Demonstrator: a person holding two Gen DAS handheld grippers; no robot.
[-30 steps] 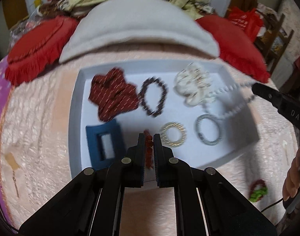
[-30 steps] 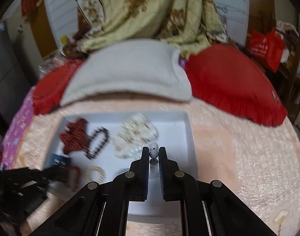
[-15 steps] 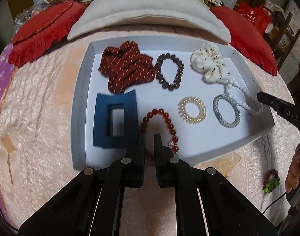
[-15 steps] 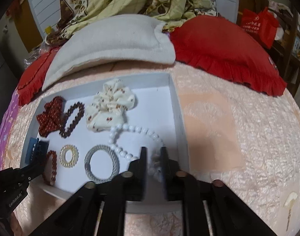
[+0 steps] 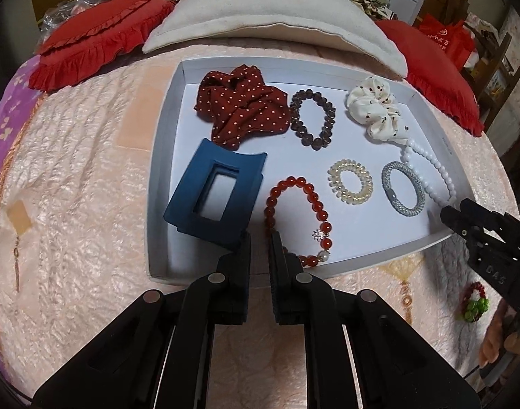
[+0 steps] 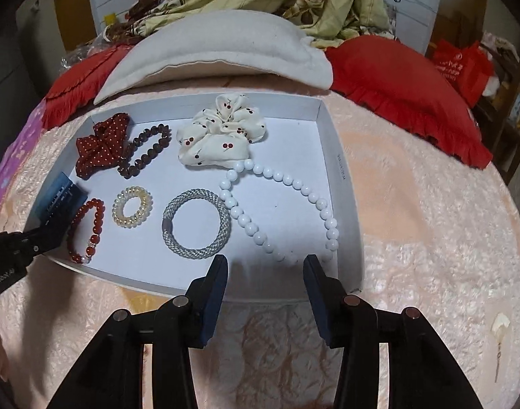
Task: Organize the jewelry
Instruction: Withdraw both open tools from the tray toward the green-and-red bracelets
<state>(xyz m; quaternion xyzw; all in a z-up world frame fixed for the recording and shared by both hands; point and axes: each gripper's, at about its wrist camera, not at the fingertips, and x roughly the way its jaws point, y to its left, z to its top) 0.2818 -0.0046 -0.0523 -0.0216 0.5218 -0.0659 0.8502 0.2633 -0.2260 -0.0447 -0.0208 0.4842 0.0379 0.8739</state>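
Note:
A white tray [image 5: 164, 143] on the pink bedspread holds a red dotted scrunchie [image 5: 241, 105], a brown bead bracelet [image 5: 312, 119], a cream scrunchie [image 5: 375, 110], a blue claw clip [image 5: 213, 197], a red bead bracelet [image 5: 297, 218], a clear spiral tie [image 5: 350, 180], a silver bangle [image 5: 403, 189] and a white bead necklace [image 6: 280, 204]. My left gripper [image 5: 260, 242] is slightly open and empty over the tray's near edge, beside the red bracelet. My right gripper [image 6: 265, 266] is wide open and empty just short of the necklace.
A red and green bracelet [image 5: 474, 301] lies on the bedspread right of the tray. A grey cushion [image 6: 212, 51] and red cushions [image 6: 406, 88] lie behind the tray. A small earring [image 5: 17, 262] lies at far left.
The left gripper let go of the red bracelet in the tray and drew back. The right gripper laid the white necklace down, opened wide and pulled back.

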